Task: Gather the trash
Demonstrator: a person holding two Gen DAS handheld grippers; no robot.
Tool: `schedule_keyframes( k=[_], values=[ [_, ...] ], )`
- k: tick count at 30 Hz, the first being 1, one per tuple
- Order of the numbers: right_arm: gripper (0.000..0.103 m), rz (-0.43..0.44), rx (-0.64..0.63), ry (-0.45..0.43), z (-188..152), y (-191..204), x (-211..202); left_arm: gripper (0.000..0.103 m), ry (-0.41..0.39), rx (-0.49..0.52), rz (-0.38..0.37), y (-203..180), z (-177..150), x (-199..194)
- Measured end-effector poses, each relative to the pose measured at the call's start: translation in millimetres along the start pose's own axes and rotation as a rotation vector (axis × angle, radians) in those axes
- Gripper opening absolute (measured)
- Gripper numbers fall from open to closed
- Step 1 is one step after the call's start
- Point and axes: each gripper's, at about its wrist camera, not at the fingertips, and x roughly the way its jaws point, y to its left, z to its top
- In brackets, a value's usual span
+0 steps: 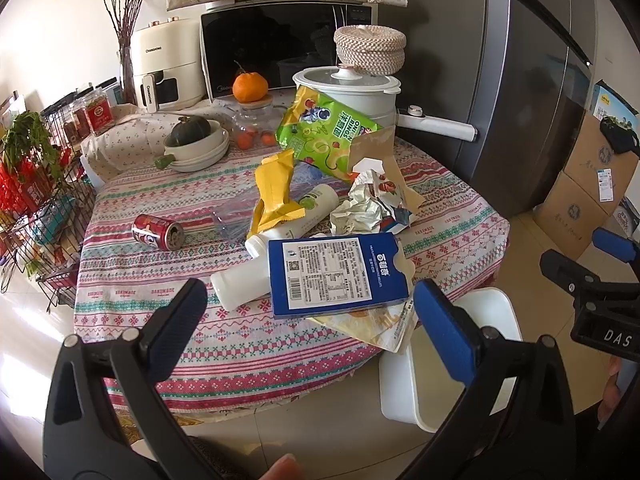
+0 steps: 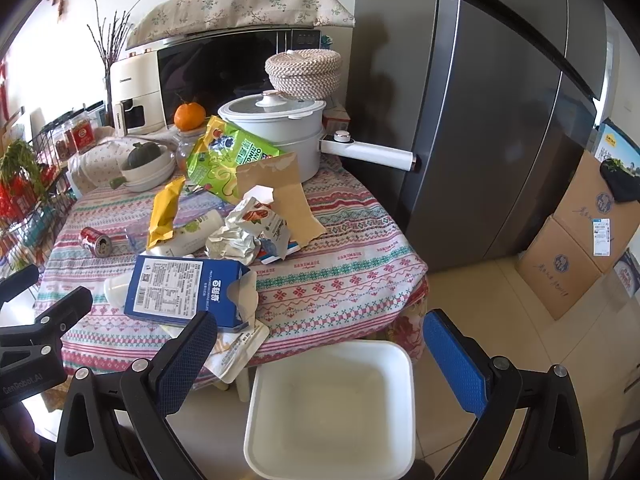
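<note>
I am holding my left gripper [image 1: 310, 312] with its jaws spread wide and empty above the near edge of the round table [image 1: 256, 356], and my right gripper [image 2: 320, 350] is hanging just as wide and empty over the white bin [image 2: 332, 400], which is standing on the floor just off that same edge. The blue box [image 1: 336, 276] is lying flat closest to the table's near rim, its long axis running across my view and its torn end pointing toward the bin. Just behind it two white bottles [image 1: 240, 284] are lying on their sides, slanting away from the rim. The red can [image 1: 158, 232] is lying tipped over, well left of the box, with bare cloth around it. Crumpled wrappers [image 1: 368, 208] are crowding the table's middle.
</note>
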Motion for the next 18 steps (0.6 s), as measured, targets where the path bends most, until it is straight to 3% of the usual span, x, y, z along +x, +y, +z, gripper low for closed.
schedule_keyframes(
  k=[14, 18],
  values=[
    [0.103, -0.009, -0.009, -0.003, 0.5, 2.2, 1.0, 0.102, 0.006, 0.001, 0.002, 2.0, 0.0, 1.0],
    [0.103, -0.007, -0.026, 0.003, 0.3, 5.1, 2.8, 0.102, 0.045, -0.011, -0.025, 7.1, 0.8, 7.0]
  ],
)
